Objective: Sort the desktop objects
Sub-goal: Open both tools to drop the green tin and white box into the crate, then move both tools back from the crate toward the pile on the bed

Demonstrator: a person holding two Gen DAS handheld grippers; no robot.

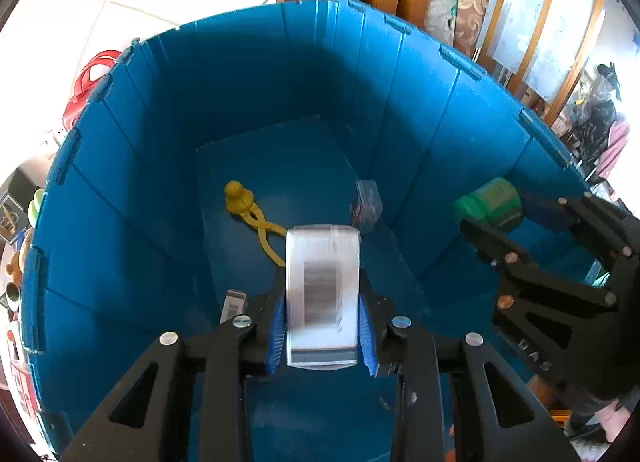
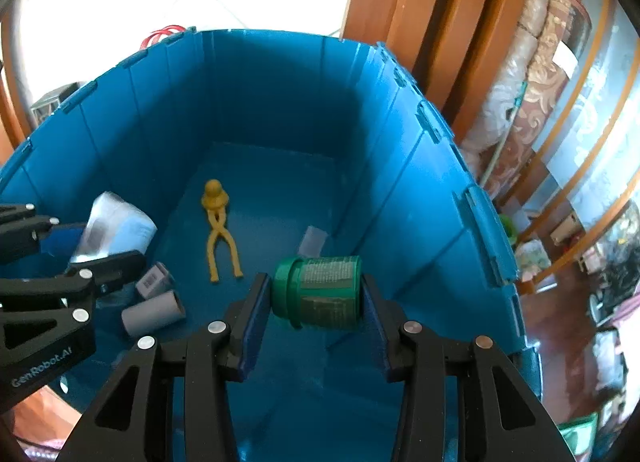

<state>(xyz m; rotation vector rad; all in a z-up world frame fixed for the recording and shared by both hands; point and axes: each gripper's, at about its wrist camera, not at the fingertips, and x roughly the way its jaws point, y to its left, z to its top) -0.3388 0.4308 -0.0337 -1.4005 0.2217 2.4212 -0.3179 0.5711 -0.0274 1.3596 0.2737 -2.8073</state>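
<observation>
At lower centre the left gripper (image 1: 323,312) pinches a white packet (image 1: 322,294) upright (blurred); the right gripper (image 2: 316,302) clamps a green jar (image 2: 318,291) lying crosswise, both poised above the blue bin (image 2: 400,166) floor, yellow figure (image 2: 218,226) beyond

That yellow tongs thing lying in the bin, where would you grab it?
Grip the yellow tongs from above at the crossing below its round head. It lies flat on the bin floor, and that narrow neck fits between jaws better than the splayed legs.

I have both grippers angled downward side by side: left gripper (image 1: 323,322) and right gripper (image 2: 316,318) each clamped on a load.
</observation>
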